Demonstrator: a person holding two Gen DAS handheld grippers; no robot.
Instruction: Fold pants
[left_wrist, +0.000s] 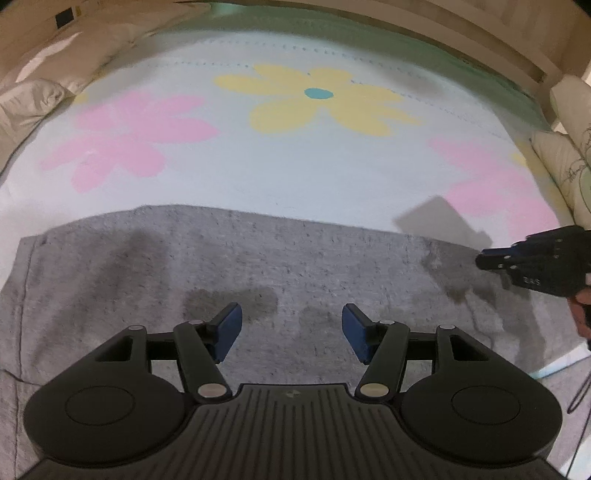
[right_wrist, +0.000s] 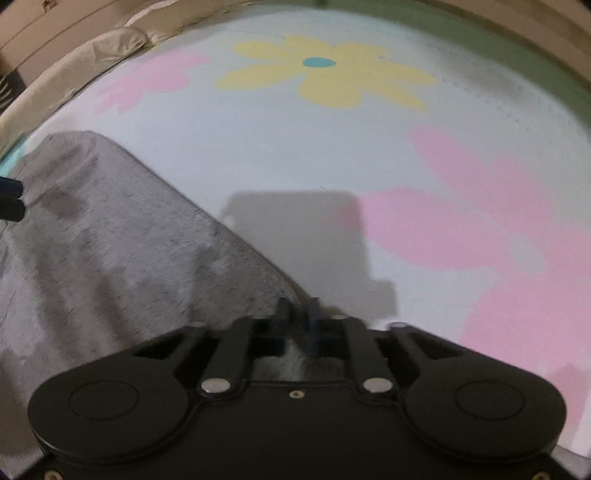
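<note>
In the left wrist view, the grey pants lie flat on a light bed cover printed with pink and yellow flowers. The left gripper hovers above the middle of the cloth with its jaws wide apart, and it holds nothing. At the right edge the right gripper reaches toward the far right corner of the pants. Its jaws look close together there.

In the right wrist view, the right gripper has its jaws nearly together, with grey cloth between them at the edge of the pants. It seems to pinch this edge, though the picture is blurred. The bed cover is bare beyond it.

I judge that the step in hand is to carry this corner over for a fold. To do it well, the right side should grip both layers firmly and lift low. The left gripper should take hold of the matching edge, so both sides move together and the cloth does not wrinkle.
</note>
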